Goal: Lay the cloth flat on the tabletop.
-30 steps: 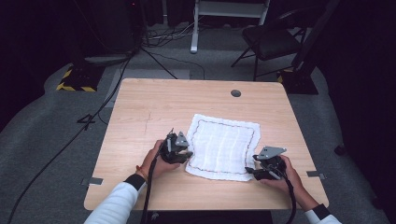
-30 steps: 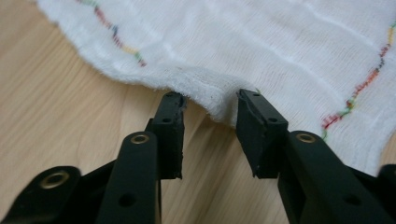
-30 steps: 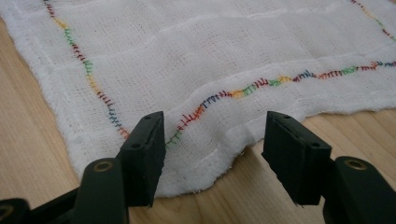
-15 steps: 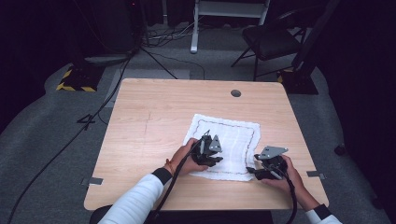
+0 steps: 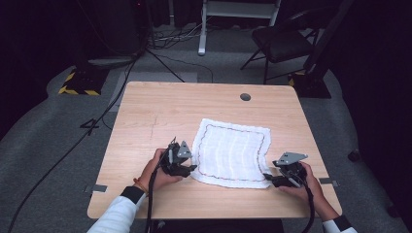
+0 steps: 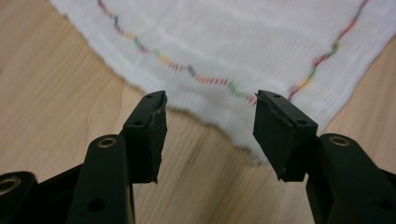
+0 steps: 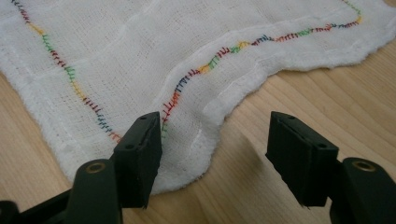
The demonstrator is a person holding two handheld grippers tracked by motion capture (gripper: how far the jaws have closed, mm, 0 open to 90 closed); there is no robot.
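Observation:
A white woven cloth [image 5: 233,153] with a multicoloured stitched border lies flat on the wooden table [image 5: 160,111]. My left gripper [image 5: 188,168] sits at the cloth's near left corner. In the left gripper view the gripper [image 6: 210,100] has just been opening its jaws; the cloth [image 6: 224,42] edge lies at the tips with neither pad pressing it. My right gripper [image 5: 270,179] is at the near right corner. In the right gripper view it [image 7: 215,121] stands open, with a wavy cloth [image 7: 140,46] edge between the jaws, untouched.
A round cable hole [image 5: 245,97] sits near the table's far edge. The person's forearms come in over the near edge. On the grey floor behind are a chair [image 5: 282,43], a white stand and trailing cables.
The left gripper swung right over the cloth half a second ago and has come back to the near left corner, jaws wider. The right gripper has stayed put.

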